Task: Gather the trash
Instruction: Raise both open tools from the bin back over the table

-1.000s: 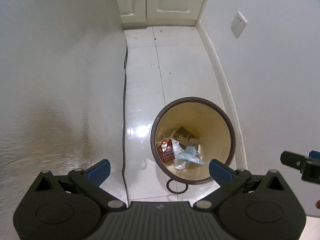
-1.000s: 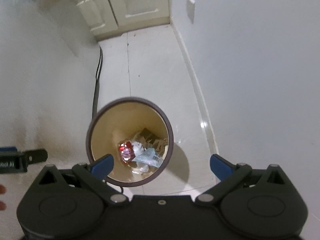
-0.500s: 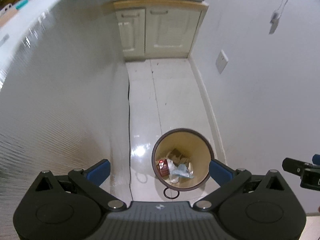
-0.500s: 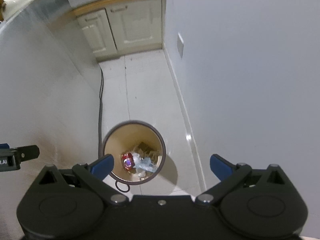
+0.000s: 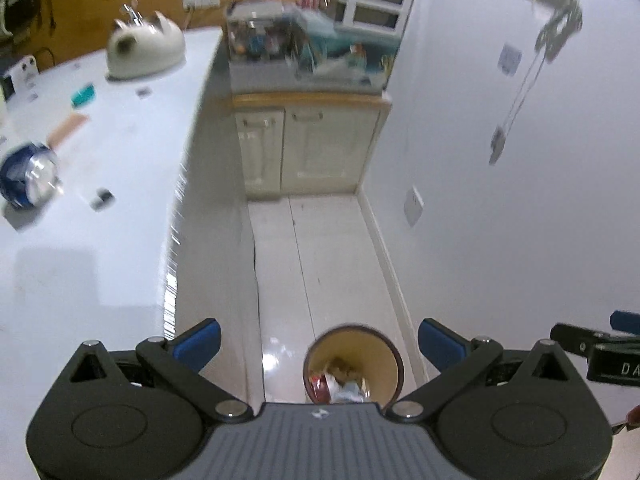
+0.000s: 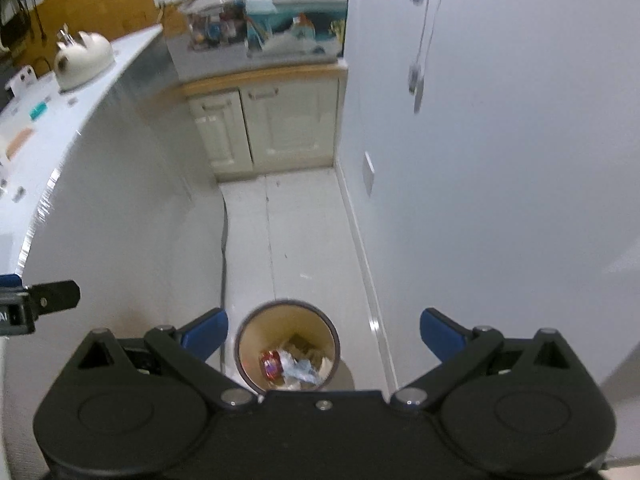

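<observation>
A round brown trash bin (image 5: 384, 344) with a cream inside stands on the white floor far below, between the counter and the wall. It shows in the right wrist view (image 6: 256, 328) too. Inside lie a red can (image 6: 271, 363), crumpled plastic (image 6: 302, 368) and paper scraps. My left gripper (image 5: 319, 342) is open and empty, high above the bin. My right gripper (image 6: 324, 332) is open and empty, also high above it. The right gripper shows at the right edge of the left wrist view (image 5: 592, 344).
A white countertop (image 5: 92, 240) on the left holds a blue can (image 5: 28, 176), a white kettle (image 5: 140, 46) and small items. Cream cabinets (image 5: 308, 152) stand at the far end under a cluttered shelf. A white wall (image 5: 500, 240) runs on the right.
Both grippers have risen steadily away from the bin, which now looks much smaller. The countertop and cabinet top have come into view. Both stay open and empty.
</observation>
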Action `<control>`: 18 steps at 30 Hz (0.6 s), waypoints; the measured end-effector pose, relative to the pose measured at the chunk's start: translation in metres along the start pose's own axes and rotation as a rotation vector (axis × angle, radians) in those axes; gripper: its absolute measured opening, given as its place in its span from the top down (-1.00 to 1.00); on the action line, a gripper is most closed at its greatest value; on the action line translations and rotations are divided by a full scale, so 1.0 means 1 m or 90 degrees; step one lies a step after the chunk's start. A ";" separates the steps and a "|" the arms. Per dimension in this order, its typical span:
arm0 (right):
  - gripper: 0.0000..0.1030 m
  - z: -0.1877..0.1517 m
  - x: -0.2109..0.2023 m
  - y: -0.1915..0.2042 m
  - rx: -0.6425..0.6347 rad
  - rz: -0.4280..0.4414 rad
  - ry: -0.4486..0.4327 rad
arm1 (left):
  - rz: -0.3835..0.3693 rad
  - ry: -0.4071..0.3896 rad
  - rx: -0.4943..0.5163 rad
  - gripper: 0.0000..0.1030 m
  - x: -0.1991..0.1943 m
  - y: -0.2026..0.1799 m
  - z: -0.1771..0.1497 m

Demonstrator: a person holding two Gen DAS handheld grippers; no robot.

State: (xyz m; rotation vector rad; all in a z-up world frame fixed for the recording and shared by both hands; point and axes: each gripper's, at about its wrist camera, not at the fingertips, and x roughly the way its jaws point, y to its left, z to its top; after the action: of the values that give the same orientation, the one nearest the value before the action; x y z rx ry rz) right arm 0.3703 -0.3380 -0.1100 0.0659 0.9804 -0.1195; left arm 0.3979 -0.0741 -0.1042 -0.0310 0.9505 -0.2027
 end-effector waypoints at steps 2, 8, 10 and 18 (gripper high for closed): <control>-1.00 0.003 -0.016 0.006 0.000 0.004 -0.013 | 0.000 -0.022 -0.008 -1.00 -0.021 0.008 0.006; -1.00 0.014 -0.067 0.034 -0.021 0.018 -0.058 | -0.003 -0.077 -0.026 -1.00 -0.079 0.033 0.013; -1.00 0.019 -0.085 0.045 -0.031 0.026 -0.074 | -0.002 -0.095 -0.030 -1.00 -0.100 0.044 0.013; -1.00 0.030 -0.142 0.094 -0.070 0.057 -0.133 | 0.022 -0.154 -0.063 -1.00 -0.168 0.105 0.006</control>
State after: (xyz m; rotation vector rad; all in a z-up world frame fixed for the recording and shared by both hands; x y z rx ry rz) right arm 0.3292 -0.2381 0.0245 -0.0042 0.7722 0.0108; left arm 0.3249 0.0596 0.0229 -0.1278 0.7189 -0.1170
